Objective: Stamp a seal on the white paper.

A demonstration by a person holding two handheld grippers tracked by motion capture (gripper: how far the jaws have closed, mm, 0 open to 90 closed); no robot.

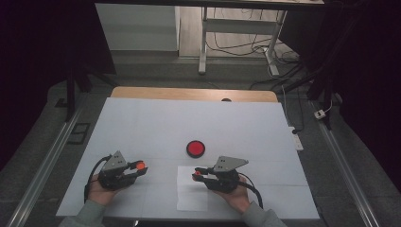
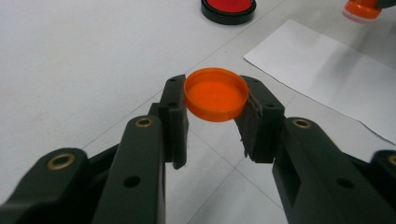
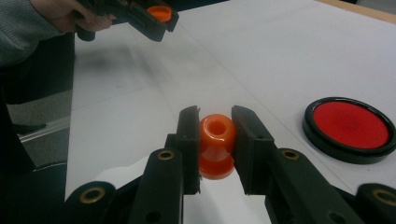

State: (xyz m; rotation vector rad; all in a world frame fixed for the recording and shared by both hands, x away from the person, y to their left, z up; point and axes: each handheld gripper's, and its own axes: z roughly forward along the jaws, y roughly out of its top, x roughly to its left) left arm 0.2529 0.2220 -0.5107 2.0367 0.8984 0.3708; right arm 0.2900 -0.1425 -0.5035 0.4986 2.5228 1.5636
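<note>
Left gripper view: the left gripper (image 2: 215,122) holds an orange cap (image 2: 215,94) by its rim, jaws pressed on opposite sides, the open hollow facing up toward the camera. The cap looks like thin moulded plastic, light and stiff but easy to squeeze out of round or pop loose, so a light pinch across the rim suits it. In the right gripper view the right gripper (image 3: 216,147) is clamped on an orange stamp (image 3: 216,144), jaws on either side of its rounded knob, above the wider base. The stamp looks like smooth hard plastic, light and somewhat slippery on the curve; the waist under the knob seems the surest place to grip, since the bulge keeps it from sliding out. In the high view the stamp hangs over the near edge of a white paper (image 1: 191,189) lying flat on the table (image 1: 142,123), and the red ink pad (image 1: 195,148) sits just beyond that sheet, apart from both grippers. The paper is loose and may shift under a sideways push, so a straight downward press seems safest. Open table lies all round; the near edge is close to the person's hands, and the two grippers stand well apart.
</note>
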